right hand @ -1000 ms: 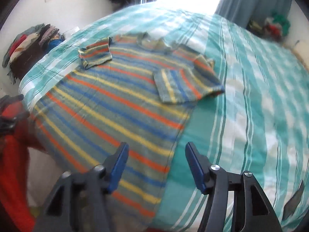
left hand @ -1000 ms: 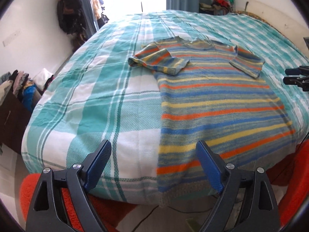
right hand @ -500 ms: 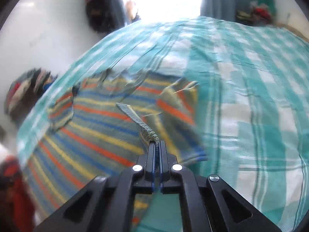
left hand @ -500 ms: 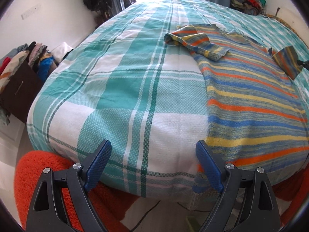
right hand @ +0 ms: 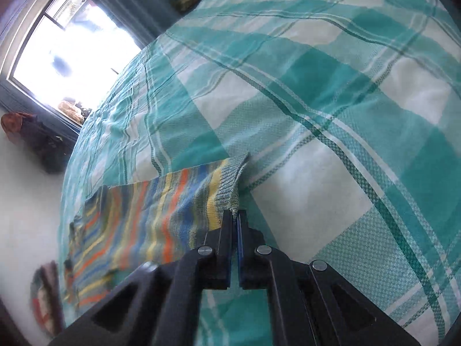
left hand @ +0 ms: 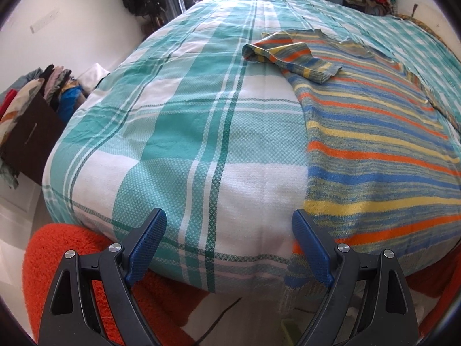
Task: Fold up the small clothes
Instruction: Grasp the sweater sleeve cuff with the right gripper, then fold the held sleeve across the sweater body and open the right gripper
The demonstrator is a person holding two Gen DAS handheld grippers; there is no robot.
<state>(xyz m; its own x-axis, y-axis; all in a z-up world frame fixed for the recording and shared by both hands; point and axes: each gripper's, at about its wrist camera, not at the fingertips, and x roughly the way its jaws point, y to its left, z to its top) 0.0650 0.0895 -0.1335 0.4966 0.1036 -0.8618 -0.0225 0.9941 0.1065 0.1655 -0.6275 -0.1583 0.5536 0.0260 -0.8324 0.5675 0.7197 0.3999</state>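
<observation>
Progress: early, no fold finished | striped knitted sweater (left hand: 374,132) spread at bed's near edge | right gripper (right hand: 236,216) clamped on its ribbed sleeve cuff (lifted) | left gripper (left hand: 230,245) wide open, empty

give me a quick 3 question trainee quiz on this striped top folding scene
1. True or false: the right hand-held gripper is shut on the striped top's sleeve edge.
2. What does the left hand-held gripper hold? A) the hem B) a sleeve C) nothing
3. Fill in: the top lies on a teal and white ____ bedspread.

Key: 1 true. 2 C, its jaws stand open above the bed's near edge. 3 checked.
</observation>
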